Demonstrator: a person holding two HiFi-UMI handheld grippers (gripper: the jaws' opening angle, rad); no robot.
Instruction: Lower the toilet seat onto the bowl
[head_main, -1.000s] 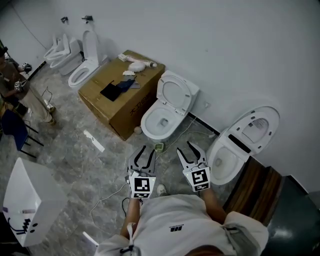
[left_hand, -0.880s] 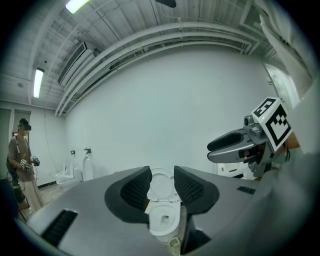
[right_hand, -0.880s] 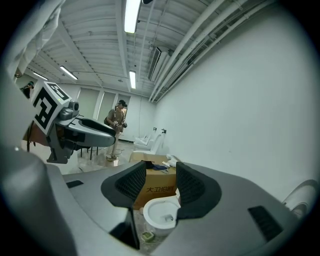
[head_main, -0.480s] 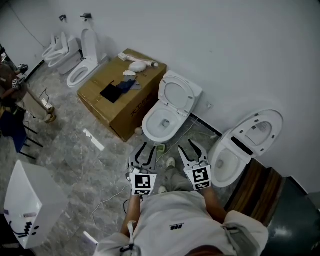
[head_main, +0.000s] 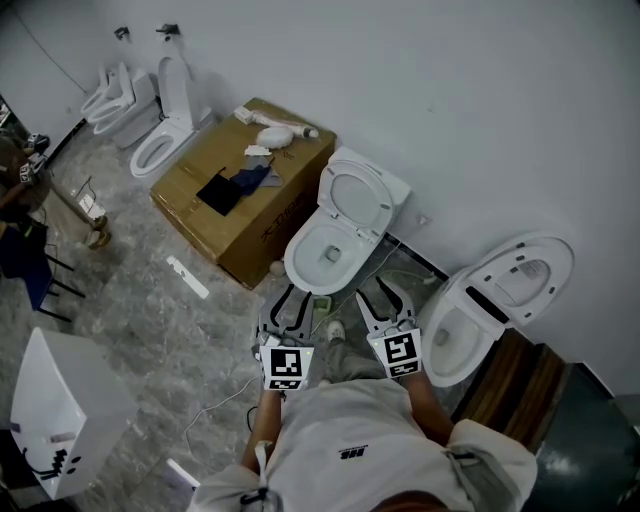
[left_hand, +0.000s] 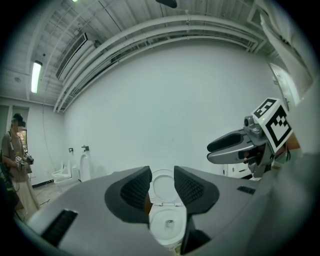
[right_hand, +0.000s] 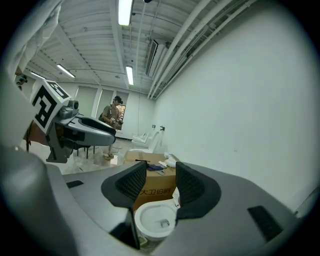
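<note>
Two grippers hang in front of the toilet, both released. The left gripper (head_main: 290, 305) and the right gripper (head_main: 380, 300) each hold their jaws apart with nothing between the pads, only the toilet seen through the gap well beyond them.

In the head view, the bowl (head_main: 296, 250) lies at about 12 o'clock from the pair: toward 1 o'clock from the left gripper and 11 o'clock from the right. Its front rim is near the jaw tips but not touching them.

The toilet seat (head_main: 357, 192) is up, standing off the hinge at the far end of the bowl and leaning back toward the wall (head_main: 480, 120). The bowl's long axis runs from about 7 o'clock, nearest the person, to 1 o'clock at the hinge. The seat's open face points back down that line toward 7 o'clock.

The right gripper looks slightly nearer the seat's upper edge, so it probably has the shorter reach, up and forward toward 12 o'clock. A cardboard box (head_main: 215, 215) sits at 10 o'clock, clear of that path.
</note>
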